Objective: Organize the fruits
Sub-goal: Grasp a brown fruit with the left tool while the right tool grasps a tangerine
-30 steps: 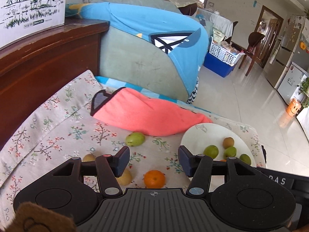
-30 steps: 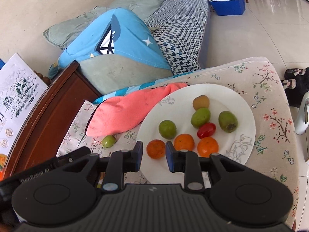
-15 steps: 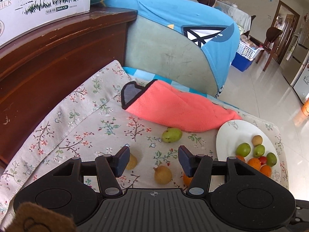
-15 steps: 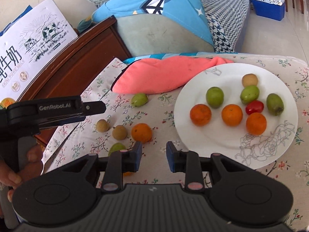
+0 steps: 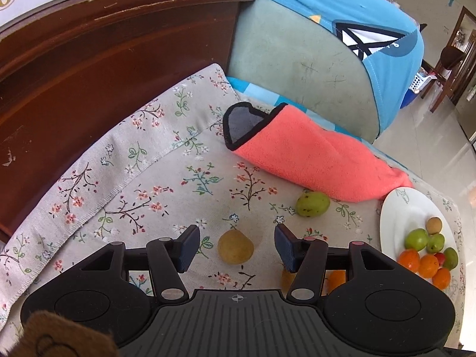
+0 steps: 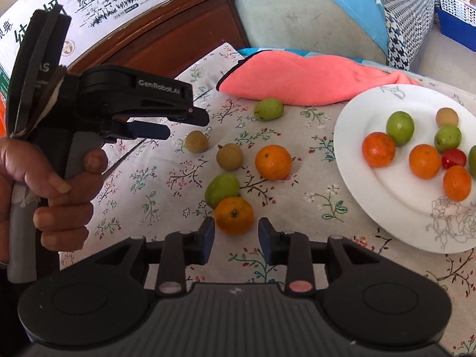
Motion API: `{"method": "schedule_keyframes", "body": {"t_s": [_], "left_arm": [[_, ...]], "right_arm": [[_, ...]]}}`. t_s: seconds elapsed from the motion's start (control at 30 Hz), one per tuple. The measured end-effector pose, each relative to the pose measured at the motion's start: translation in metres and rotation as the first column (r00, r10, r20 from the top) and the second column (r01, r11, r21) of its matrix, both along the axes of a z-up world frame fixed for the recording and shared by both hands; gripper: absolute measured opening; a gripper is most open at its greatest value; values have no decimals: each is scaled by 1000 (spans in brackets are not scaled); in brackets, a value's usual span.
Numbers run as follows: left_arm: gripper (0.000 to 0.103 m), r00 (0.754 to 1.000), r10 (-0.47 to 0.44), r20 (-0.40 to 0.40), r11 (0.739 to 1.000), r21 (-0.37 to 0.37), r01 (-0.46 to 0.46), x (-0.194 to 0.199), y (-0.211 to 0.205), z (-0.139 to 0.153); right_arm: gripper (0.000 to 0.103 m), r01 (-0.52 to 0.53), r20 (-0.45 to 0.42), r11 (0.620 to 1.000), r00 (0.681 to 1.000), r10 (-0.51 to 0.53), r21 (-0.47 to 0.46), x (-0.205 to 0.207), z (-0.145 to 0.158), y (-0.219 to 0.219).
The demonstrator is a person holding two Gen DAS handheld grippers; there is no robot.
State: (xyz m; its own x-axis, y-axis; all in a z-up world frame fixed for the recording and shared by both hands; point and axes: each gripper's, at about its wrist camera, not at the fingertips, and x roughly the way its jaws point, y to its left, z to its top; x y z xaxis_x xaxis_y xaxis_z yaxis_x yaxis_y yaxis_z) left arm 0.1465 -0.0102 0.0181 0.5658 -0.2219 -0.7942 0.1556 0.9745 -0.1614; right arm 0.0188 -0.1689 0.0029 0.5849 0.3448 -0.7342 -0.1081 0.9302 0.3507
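Both hands had swung left off the white plate (image 6: 383, 205) since a second before. We saw the right gripper (image 6: 236, 235), jaws opening and empty, just short of an orange (image 6: 234, 215) (dead ahead, nearer this hand); the left gripper (image 5: 235, 245), part open, framed a brown longan (image 5: 235, 247), untouched.

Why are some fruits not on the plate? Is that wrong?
Yes, that looks out of place. Most fruits sit on the white plate, but six lie loose on the flowery cloth: two oranges, two green fruits and two small brown ones.
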Motion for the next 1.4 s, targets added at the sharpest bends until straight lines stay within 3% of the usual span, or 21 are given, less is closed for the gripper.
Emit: {"method": "schedule_keyframes", "body": {"t_s": [0.17,0.33,0.8,0.9,1.03,1.17,1.4], "left_arm": [[54,999,28,-24,1000,5,-28,7,4,-10],[54,999,11,-30,1000,7,-10,9,2,-15],[51,999,-36,-6,998,41,36,7,-6,-19],[50,999,-39,0,998,42,39,5,-7,-20],[38,999,-43,13,998,50,42,3,-6,-20],[27,999,-47,15,999,23,47,1,-3,-19],[27,999,-34,3,999,-20,34,-1,2,-17]], "right_arm": [[36,-11,-5,999,1000,10,-30,4,-4,9],[45,-26,15,997,1000,27,-66,7,-4,19],[44,-15,46,989,999,22,-147,8,-4,27],[40,-18,49,987,998,26,-157,7,-4,28],[32,-14,48,988,999,22,-155,7,-3,26],[31,-14,51,988,998,22,-156,6,-3,26],[31,0,64,989,998,9,-147,5,0,23]]}}
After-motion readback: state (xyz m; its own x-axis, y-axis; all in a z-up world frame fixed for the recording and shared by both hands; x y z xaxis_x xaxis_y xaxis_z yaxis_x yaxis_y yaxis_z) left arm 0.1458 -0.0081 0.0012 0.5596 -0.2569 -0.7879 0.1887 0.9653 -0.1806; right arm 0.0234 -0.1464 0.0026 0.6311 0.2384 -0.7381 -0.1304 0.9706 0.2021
